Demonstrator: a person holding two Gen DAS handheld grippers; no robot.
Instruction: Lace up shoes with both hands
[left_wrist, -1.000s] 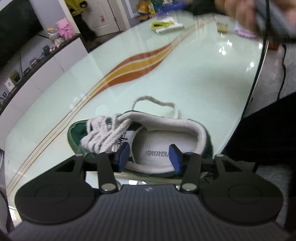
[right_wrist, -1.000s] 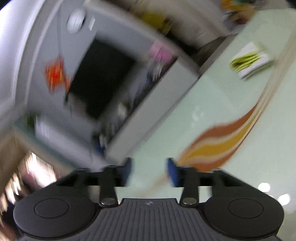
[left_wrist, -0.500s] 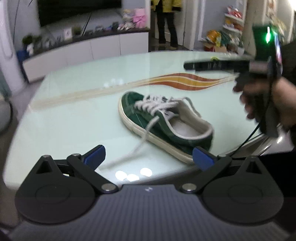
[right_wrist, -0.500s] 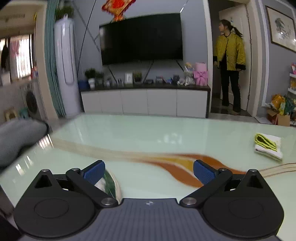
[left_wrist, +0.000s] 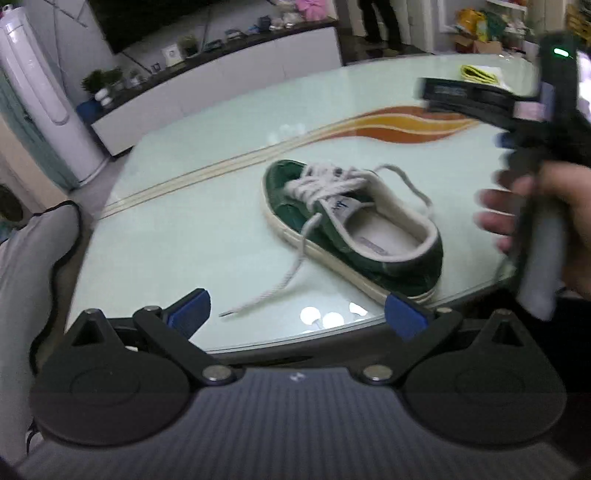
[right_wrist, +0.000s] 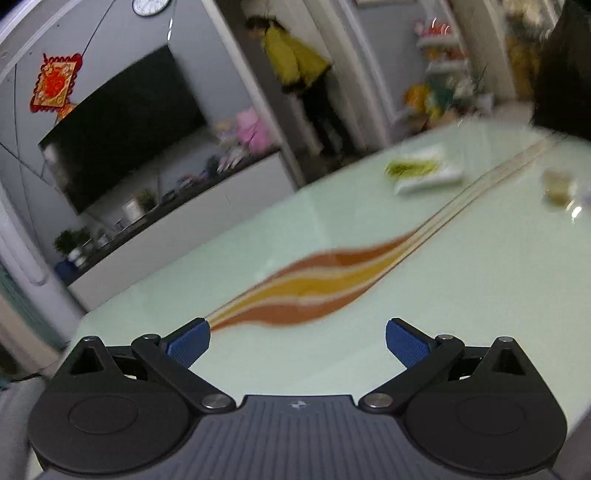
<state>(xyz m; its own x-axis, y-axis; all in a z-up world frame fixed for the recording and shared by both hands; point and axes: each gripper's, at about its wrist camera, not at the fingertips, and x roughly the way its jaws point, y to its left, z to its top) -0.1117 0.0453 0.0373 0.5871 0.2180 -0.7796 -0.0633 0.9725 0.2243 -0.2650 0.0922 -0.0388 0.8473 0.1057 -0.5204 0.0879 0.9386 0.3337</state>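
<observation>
Both my grippers are spread wide and empty. Ahead of my left gripper (left_wrist: 295, 314), the green shoe (left_wrist: 351, 225) lies on the glass table (left_wrist: 184, 236), one loose lace (left_wrist: 280, 280) trailing toward me. My right gripper (right_wrist: 297, 341) sees only tabletop, no shoe.

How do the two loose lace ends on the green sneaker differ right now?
The near lace end trails straight off the sneaker onto the glass table, towards the left gripper. The far lace end loops behind the collar. Both are white and ungripped.
</observation>
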